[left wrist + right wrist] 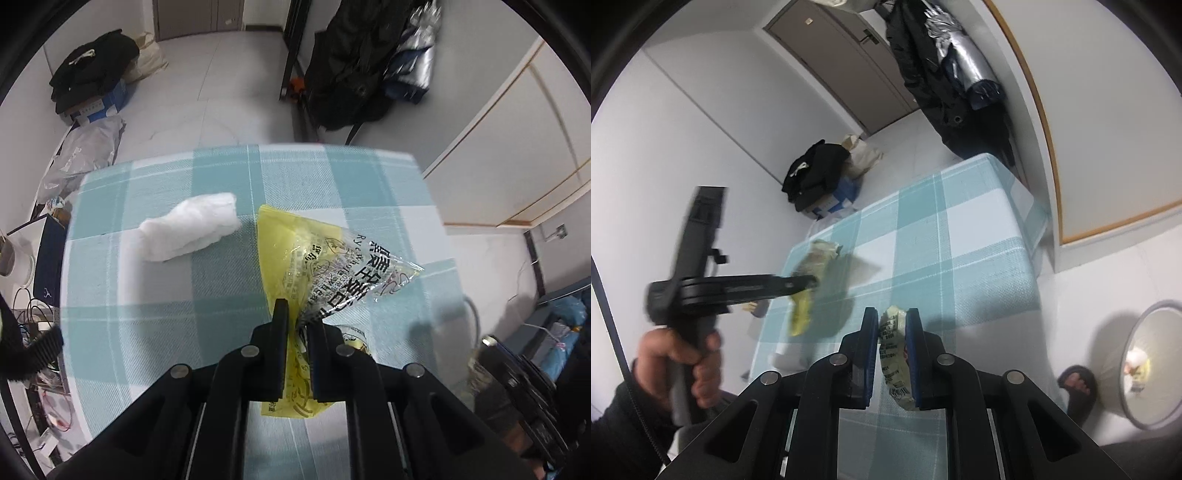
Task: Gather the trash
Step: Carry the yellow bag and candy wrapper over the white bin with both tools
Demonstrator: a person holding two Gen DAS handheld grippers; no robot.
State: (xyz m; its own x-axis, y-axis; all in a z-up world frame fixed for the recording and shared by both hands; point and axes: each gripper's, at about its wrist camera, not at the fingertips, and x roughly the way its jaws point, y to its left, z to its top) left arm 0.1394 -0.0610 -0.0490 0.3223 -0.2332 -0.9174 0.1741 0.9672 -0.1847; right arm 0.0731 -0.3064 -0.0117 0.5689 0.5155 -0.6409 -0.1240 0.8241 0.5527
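Left gripper (pixel 298 314) clamped on a yellow bread wrapper (pixel 295 254), raised a little above the checked tablecloth (pixel 147 325); white tissue wad (pixel 190 225) lying on the cloth just left of it. Right gripper (pixel 892 321) nearly closed, pinching a small crumpled packet (pixel 892 354). Grey bin (pixel 1145 369) on the floor at right, scraps inside, beside a sandalled foot (pixel 1076 382).

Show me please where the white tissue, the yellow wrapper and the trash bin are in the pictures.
white tissue (pixel 190 227): left wrist view, middle of the crumpled wad.
yellow wrapper (pixel 280 251): left wrist view, its yellow part above the fingers.
trash bin (pixel 1152 373): right wrist view, grey inner wall.
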